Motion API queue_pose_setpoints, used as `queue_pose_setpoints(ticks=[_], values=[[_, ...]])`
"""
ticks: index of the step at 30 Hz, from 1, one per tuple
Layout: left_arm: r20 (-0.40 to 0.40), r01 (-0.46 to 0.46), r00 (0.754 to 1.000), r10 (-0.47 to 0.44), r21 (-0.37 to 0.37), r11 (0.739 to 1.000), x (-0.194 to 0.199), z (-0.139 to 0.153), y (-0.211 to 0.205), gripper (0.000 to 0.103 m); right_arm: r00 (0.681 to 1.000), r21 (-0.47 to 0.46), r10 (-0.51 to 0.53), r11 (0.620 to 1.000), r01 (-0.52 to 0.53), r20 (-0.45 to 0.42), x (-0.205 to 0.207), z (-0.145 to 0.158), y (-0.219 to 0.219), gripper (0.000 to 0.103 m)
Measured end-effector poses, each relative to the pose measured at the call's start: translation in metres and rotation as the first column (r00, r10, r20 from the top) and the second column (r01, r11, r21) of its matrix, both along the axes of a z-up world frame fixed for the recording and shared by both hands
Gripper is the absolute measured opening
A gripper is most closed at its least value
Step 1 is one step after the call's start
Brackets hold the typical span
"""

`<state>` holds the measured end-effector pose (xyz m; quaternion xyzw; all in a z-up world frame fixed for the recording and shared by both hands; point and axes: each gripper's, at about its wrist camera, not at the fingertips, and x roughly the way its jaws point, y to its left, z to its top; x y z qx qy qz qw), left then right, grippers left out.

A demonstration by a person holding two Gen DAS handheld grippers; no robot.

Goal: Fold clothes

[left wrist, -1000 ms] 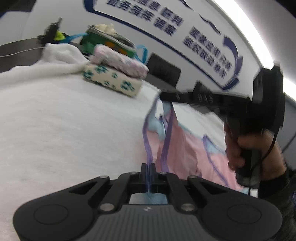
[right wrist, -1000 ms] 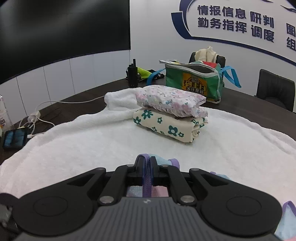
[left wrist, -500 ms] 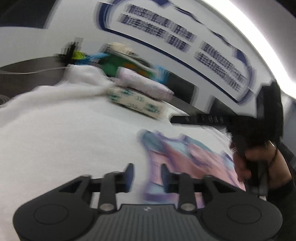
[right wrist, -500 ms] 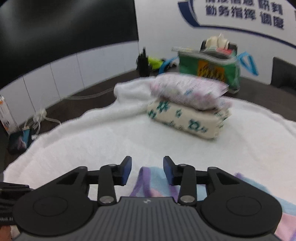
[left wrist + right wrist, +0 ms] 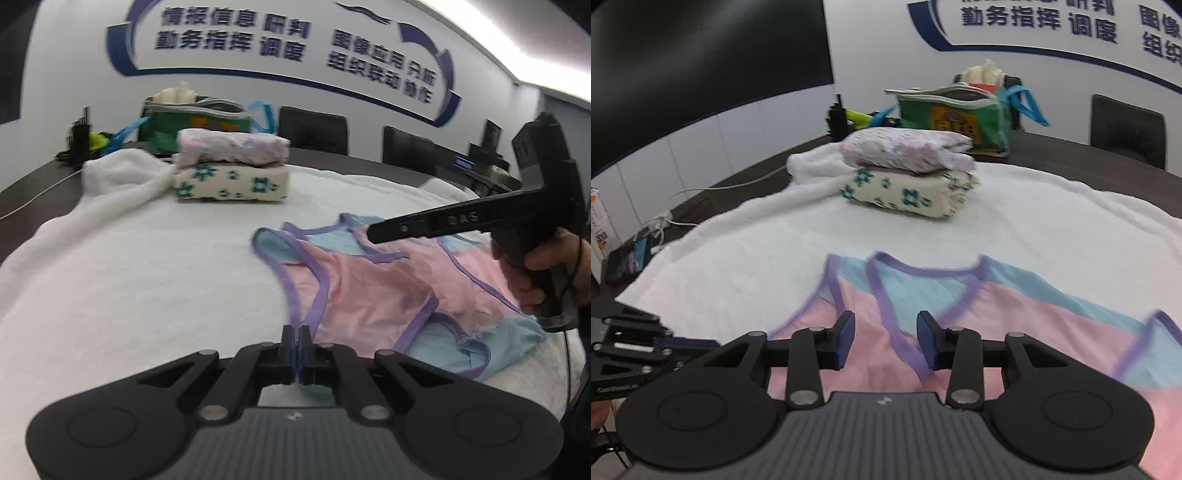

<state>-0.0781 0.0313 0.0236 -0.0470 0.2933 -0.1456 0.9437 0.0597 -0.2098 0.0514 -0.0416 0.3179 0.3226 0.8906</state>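
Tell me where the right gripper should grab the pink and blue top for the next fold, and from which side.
Probably the purple-trimmed shoulder strap at the neckline. The pink and blue top lies flat on the white towel, so its bound edge gives a firmer, thicker bite. The right gripper is open just above; come down from above, one finger on each side of the trim.

A pink and light-blue sleeveless garment (image 5: 1015, 317) with purple trim lies spread, slightly rumpled, on the white towel (image 5: 757, 251), near two folded floral garments (image 5: 908, 173) stacked behind it.
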Motion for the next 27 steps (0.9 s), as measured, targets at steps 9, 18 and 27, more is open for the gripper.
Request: queue_pose_setpoints(ticks=[9,18,27], values=[[-0.056,0.051,0.997,-0.050,0.007,0.999,0.011,-0.008,-0.020,0.000,0.992,-0.078,0.119,0.989,-0.122,-0.045,0.042,-0.019,0.076,0.010],[-0.062,0.045,0.997,-0.044,0.016,0.999,-0.010,-0.011,-0.011,0.002,0.989,-0.108,0.138,0.984,-0.144,-0.059,0.052,-0.035,0.101,0.006],[0.004,0.026,1.000,-0.027,0.048,0.999,0.012,0.002,-0.022,0.014,0.998,-0.028,0.058,0.998,-0.058,-0.003,0.024,-0.001,0.029,0.024]])
